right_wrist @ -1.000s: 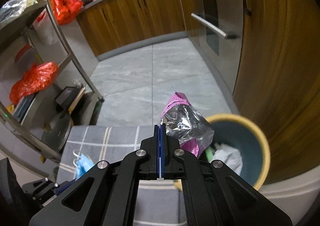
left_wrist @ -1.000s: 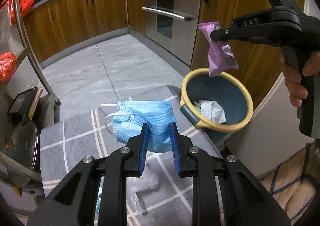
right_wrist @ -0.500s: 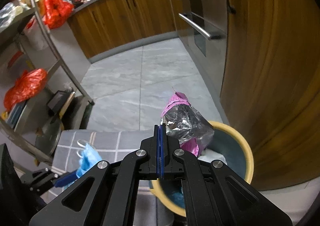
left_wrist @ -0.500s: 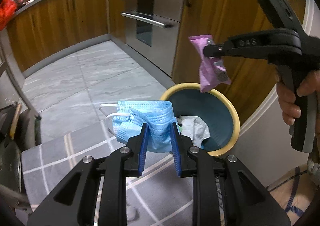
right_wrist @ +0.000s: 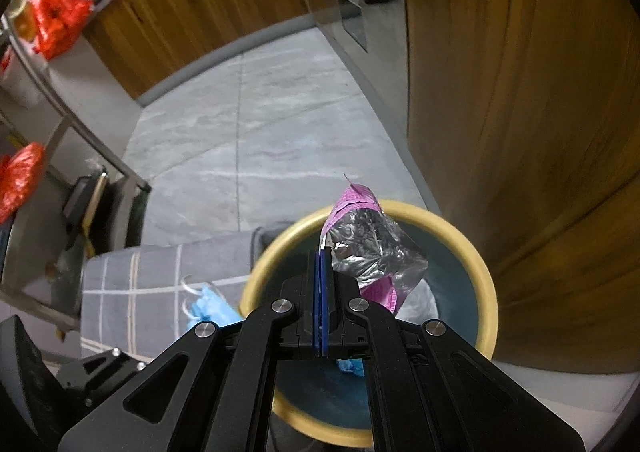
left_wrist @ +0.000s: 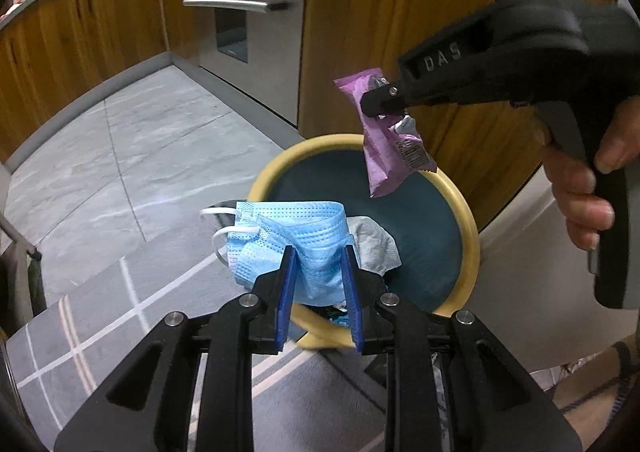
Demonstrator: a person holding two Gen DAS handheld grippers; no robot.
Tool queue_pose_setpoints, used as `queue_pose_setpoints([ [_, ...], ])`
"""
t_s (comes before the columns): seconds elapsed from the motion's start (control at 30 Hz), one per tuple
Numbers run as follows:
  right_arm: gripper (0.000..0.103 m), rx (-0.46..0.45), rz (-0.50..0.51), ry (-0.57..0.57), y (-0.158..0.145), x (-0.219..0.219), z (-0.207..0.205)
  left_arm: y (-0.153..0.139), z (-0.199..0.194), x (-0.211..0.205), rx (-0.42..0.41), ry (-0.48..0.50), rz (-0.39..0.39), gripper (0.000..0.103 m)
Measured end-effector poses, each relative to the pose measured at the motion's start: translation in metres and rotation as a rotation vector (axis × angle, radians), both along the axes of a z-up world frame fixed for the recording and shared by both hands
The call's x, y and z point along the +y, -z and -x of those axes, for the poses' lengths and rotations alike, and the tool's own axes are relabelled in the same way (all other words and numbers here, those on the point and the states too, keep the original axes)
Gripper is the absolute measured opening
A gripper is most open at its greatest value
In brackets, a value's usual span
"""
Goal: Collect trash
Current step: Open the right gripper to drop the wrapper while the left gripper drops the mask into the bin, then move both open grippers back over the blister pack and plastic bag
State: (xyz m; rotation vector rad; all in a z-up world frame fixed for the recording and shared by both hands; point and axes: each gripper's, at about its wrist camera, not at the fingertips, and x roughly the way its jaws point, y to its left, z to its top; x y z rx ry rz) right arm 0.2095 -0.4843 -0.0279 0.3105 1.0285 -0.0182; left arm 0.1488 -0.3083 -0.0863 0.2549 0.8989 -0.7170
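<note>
A blue mask (left_wrist: 296, 236) is pinched between the blue pads of the left gripper (left_wrist: 318, 264), its folded body bunched between the jaws and its white ear loops hanging off to the left. The mask is held over the near rim of the bin (left_wrist: 468, 228), a round teal tub with a yellow rim that stands on the floor beside a wooden cabinet (left_wrist: 400, 12). Crumpled white paper (left_wrist: 376, 244) is seen lying inside the bin, just behind the mask.

A purple wrapper (left_wrist: 384, 156) is clamped by its upper end in the right gripper (right_wrist: 322, 252), whose jaws are pressed fully together on it. The wrapper hangs over the far side of the bin's opening, and its silver inner foil is shown in the right wrist view. The handle of the right gripper is held by a hand (left_wrist: 584, 180) at the right edge of the left wrist view.

A grey rug (left_wrist: 120, 316) with pale stripes is spread on the tiled floor up to the bin. Steel oven doors (left_wrist: 240, 4) are set into the cabinets beyond, and a metal rack (right_wrist: 48, 100) with red bags (right_wrist: 52, 20) is seen at the left of the right wrist view.
</note>
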Motion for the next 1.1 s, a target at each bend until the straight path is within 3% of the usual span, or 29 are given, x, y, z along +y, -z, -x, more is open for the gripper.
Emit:
queue_pose_setpoints([
  [0.27,0.002,0.015,-0.001,0.018,0.005,-0.004,-0.002,0.017,-0.002,-0.021,0.017,0.029,-0.025,0.025],
  [0.4,0.01,0.022,0.018,0.026,0.006,-0.006,-0.001,0.018,-0.001,-0.018,0.007,0.022,-0.017,0.04],
  [0.47,0.013,0.023,0.015,0.03,0.005,-0.009,0.0,0.017,-0.001,-0.015,0.005,0.013,-0.014,0.041],
  [0.5,0.017,0.021,0.015,0.032,0.004,-0.009,0.001,0.016,-0.001,-0.015,0.003,0.008,-0.014,0.041],
  [0.57,0.036,0.015,0.02,0.036,0.003,-0.009,0.001,0.013,-0.002,-0.009,-0.004,-0.006,-0.008,0.047],
  [0.7,0.062,-0.01,0.014,0.032,-0.004,-0.007,0.003,0.005,-0.003,0.005,-0.013,-0.048,0.005,0.061],
  [0.77,0.08,-0.027,0.014,0.029,-0.007,-0.004,0.004,0.002,-0.003,0.015,-0.013,-0.08,0.013,0.069],
  [0.93,0.093,-0.045,0.019,0.027,-0.013,0.001,0.005,-0.006,-0.004,0.035,-0.006,-0.148,0.03,0.087],
  [1.1,0.095,-0.051,0.05,0.026,-0.016,0.011,0.006,-0.013,0.001,0.049,-0.026,-0.179,0.002,0.092],
])
